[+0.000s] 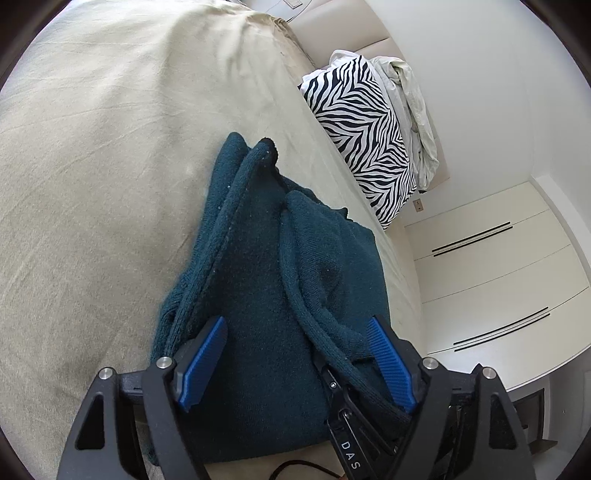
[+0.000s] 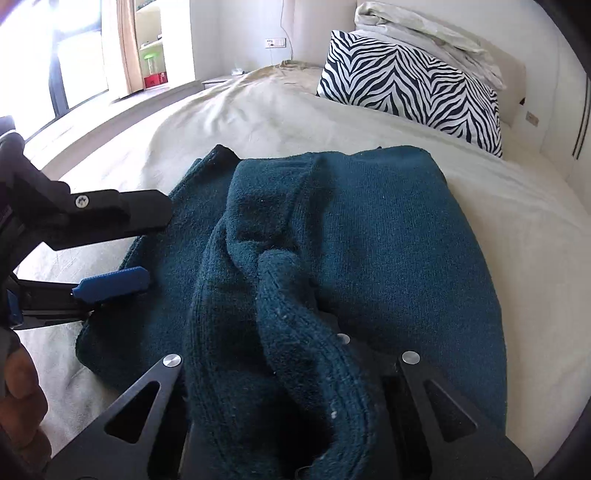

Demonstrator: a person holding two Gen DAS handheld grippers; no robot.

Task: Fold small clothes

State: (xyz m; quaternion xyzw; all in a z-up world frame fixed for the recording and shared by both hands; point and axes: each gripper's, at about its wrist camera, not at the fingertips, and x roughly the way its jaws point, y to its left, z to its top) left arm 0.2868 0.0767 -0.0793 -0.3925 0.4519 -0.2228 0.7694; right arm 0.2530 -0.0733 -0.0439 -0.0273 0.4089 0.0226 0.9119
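A dark teal knitted garment [image 1: 266, 280] lies bunched and partly folded on the beige bed sheet [image 1: 92, 166]. My left gripper [image 1: 295, 365] is open, its blue pads [image 1: 205, 362] spread on either side of the garment's near edge, with a thick fold lying over the right pad. In the right wrist view the same garment [image 2: 369, 240] fills the middle. A thick ribbed fold [image 2: 295, 350] drapes over my right gripper and hides its fingers. The left gripper [image 2: 110, 254] shows at the left, open, at the garment's side edge.
A zebra-striped pillow [image 2: 410, 85] and crumpled pale bedding [image 2: 424, 29] lie at the head of the bed. White wardrobe doors [image 1: 491, 280] stand beyond the bed's edge. A window with curtains [image 2: 122, 44] is at the far left.
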